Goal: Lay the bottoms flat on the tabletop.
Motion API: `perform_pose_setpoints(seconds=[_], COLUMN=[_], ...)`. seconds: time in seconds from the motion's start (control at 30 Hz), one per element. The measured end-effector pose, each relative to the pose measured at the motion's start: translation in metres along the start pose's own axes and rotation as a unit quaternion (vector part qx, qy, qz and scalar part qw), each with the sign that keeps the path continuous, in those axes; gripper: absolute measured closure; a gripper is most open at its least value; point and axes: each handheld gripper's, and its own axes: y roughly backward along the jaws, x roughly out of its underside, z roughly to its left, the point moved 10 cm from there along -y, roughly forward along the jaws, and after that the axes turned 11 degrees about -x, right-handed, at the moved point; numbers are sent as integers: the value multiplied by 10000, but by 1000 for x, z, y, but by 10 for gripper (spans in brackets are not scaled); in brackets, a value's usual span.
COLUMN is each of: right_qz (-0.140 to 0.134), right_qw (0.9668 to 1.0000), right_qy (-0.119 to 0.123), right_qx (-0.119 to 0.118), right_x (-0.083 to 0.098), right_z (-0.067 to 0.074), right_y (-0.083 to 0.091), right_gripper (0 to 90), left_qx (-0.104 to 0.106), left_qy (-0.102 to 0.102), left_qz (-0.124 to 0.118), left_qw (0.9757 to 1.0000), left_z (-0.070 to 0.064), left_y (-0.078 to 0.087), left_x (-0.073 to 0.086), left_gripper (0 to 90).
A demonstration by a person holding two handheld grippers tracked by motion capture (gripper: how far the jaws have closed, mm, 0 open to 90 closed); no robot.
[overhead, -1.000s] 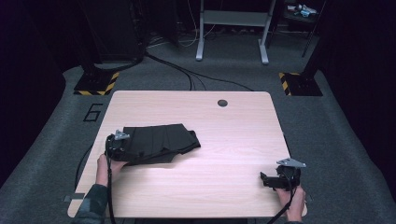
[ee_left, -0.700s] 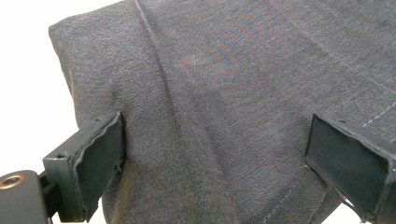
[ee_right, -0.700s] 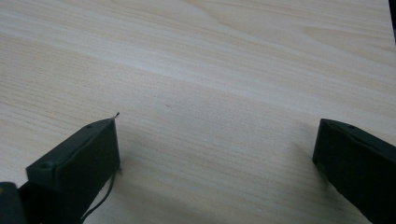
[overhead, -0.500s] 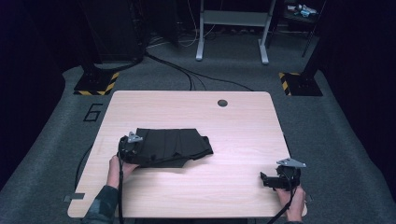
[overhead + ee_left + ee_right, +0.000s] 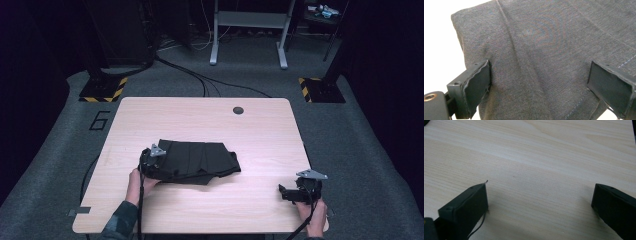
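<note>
Dark folded garment [image 5: 197, 161]: lying left of centre in the high view, on the pale wooden table [image 5: 200, 117], wrinkled along its lower edge. Seemingly mid-way through being slid or arranged across the tabletop, not yet gripped. Left gripper [image 5: 150, 159] at the cloth's left end, over its edge; in the left gripper view, jaws spread wide with grey fabric [image 5: 541, 57] running between and beneath them, apparently pressing on the cloth rather than pinching it. Next move probably calling for either a squeeze on that left edge or a downward hold while pushing, keeping the fold from bunching further. Right gripper [image 5: 295, 192] resting in the lower right of the high view, well apart from the garment; jaws wide, holding nothing, bare wood [image 5: 536, 170] between them.
</note>
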Motion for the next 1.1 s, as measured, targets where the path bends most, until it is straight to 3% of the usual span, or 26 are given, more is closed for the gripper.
perform_pose_setpoints(seconds=[0.3, 0.57, 0.87, 1.1], right_qz=[-1, -4, -5, -8], right_qw=[10000, 10000, 10000, 10000], right_qy=[-4, -4, -4, -5], right_qx=[1, 0, -2, -3], right_x=[0, 0, 0, 0], right_z=[0, 0, 0, 0], right_y=[0, 0, 0, 0], right_gripper=[1, 2, 2, 2], left_qx=[97, 94, 246, 276], left_qy=[-135, -46, -216, -167], left_qz=[-10, -73, -43, -55], left_qw=[9999, 9999, 9995, 9995], left_z=[-29, -49, -76, -76], left_y=[-1, -2, -5, -1], left_x=[-9, -13, -23, -29], left_gripper=[50, 50, 50, 24])
